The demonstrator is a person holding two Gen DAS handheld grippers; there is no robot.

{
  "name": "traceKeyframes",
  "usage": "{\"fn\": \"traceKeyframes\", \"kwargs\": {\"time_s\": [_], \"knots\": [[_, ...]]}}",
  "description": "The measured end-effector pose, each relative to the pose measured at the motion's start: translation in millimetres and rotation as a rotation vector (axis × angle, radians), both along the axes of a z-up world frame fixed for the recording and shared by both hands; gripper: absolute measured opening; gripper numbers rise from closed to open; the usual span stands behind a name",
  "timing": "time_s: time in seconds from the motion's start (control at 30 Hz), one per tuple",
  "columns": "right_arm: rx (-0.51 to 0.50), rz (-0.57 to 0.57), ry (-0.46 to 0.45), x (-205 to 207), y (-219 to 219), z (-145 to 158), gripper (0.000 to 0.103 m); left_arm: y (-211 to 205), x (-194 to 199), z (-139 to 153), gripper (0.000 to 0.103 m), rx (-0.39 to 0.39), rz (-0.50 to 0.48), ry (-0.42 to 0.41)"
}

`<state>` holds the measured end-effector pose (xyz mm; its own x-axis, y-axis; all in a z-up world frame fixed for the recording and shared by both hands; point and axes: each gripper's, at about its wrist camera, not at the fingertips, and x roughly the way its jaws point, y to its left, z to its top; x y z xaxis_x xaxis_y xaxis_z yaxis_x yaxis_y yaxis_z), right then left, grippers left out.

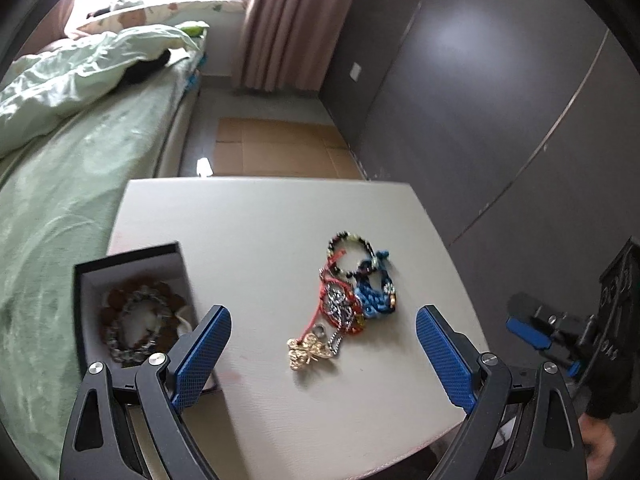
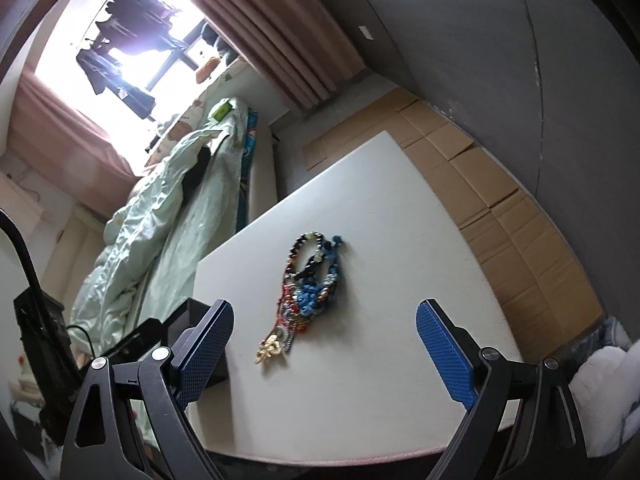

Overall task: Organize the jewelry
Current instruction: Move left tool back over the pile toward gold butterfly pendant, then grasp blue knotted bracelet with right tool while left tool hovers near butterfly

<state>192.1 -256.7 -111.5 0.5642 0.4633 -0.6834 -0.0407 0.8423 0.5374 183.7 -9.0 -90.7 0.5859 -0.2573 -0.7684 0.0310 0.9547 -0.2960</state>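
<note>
Nearest the lenses, both tools stand wide apart and carry nothing: the left gripper frames the loose pile between its blue pads, and the right gripper does the same from a lower, more slanted angle, its jaws as wide as they look able to go and no piece touched by either pad. Just beyond the left tool's fingers lies the gold charm on the pale table, the closest piece of a tangled cluster; past it sit the red cord bracelet, the blue braided bracelet and, farthest, the dark beaded bracelet, all overlapping. Off to the left side, partly behind the left finger, the open black box already holds two chunky bracelets, which suggests it is the place the rest should go. The spread jaws, aimed downward over the heap, read as preparation for picking one piece out; with the strands crossing each other, a grab could drag neighbours along. Farther back are the green-covered bed, flattened cardboard on the floor, and a pink curtain.
</note>
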Motion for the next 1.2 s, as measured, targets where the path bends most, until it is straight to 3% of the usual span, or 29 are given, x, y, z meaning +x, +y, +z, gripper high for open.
{"fn": "traceKeyframes", "kwargs": {"time_s": [0.13, 0.37, 0.5, 0.63, 0.83, 0.9, 0.97, 1.2], "knots": [[0.016, -0.011, 0.027, 5, -7, -6, 0.093, -14, 9, -16, 0.092, 0.055, -0.051, 0.060], [0.018, -0.025, 0.053, 12, -16, -10, 0.093, -21, 15, -35, 0.076, 0.128, -0.115, 0.137], [0.014, -0.028, 0.061, 16, -18, -10, 0.093, -26, 19, -47, 0.072, 0.151, -0.120, 0.175], [0.020, -0.030, 0.071, 21, -19, -12, 0.093, -31, 25, -62, 0.062, 0.169, -0.112, 0.249], [0.032, -0.032, 0.083, 26, -15, -15, 0.093, -38, 30, -67, 0.062, 0.230, -0.072, 0.268], [0.031, -0.031, 0.083, 26, -16, -15, 0.093, -41, 30, -67, 0.060, 0.239, -0.075, 0.268], [0.030, -0.030, 0.084, 27, -15, -15, 0.093, -45, 29, -65, 0.049, 0.224, -0.096, 0.266], [0.029, -0.028, 0.088, 28, -11, -15, 0.093, -42, 32, -83, 0.046, 0.225, -0.095, 0.328]]}}
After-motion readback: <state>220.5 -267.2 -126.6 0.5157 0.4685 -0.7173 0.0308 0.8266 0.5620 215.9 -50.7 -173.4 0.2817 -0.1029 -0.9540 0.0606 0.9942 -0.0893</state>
